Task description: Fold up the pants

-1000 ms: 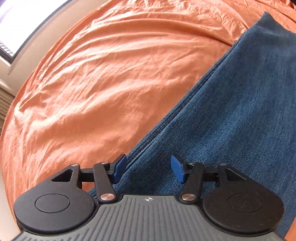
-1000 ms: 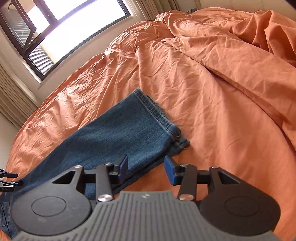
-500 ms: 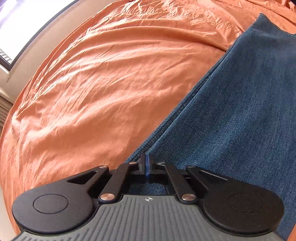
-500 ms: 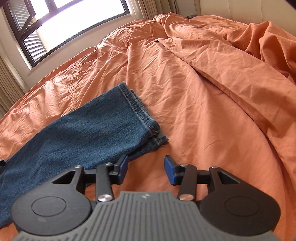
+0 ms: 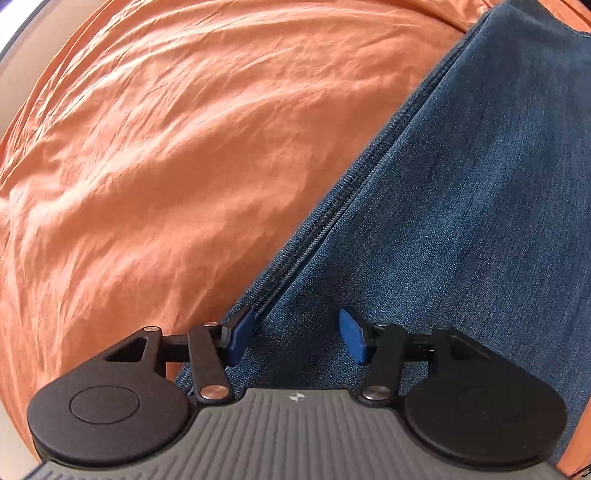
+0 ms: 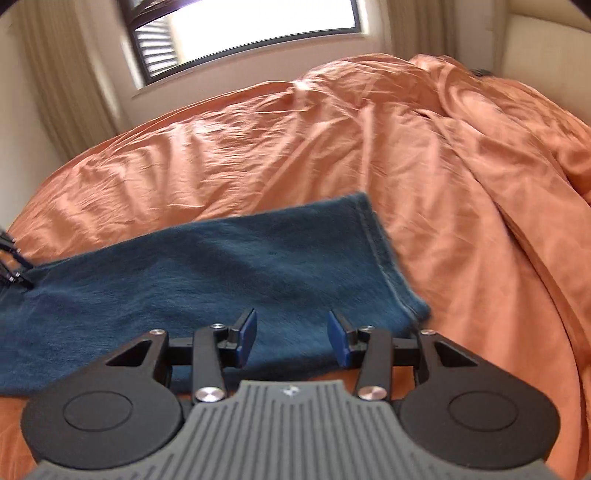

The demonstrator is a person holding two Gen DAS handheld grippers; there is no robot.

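Note:
Blue denim pants (image 5: 461, 206) lie flat on an orange bedsheet (image 5: 166, 147), the legs stacked with a side seam running up to the right. My left gripper (image 5: 297, 334) is open low over the denim near that seam, holding nothing. In the right wrist view the leg end (image 6: 229, 266) with its hem lies across the middle. My right gripper (image 6: 291, 336) is open just over the near edge of the leg, close to the hem corner. The left gripper's tip (image 6: 13, 266) shows at the far left edge on the denim.
The orange sheet (image 6: 461, 184) is rumpled into thick folds at the right. A window (image 6: 240, 33) with curtains is on the wall behind the bed. A pale headboard (image 6: 546, 48) is at the far right.
My left gripper shut at the seam half a second ago and has opened again. My right gripper has swung left, so the leg end now lies straight ahead under its fingers.

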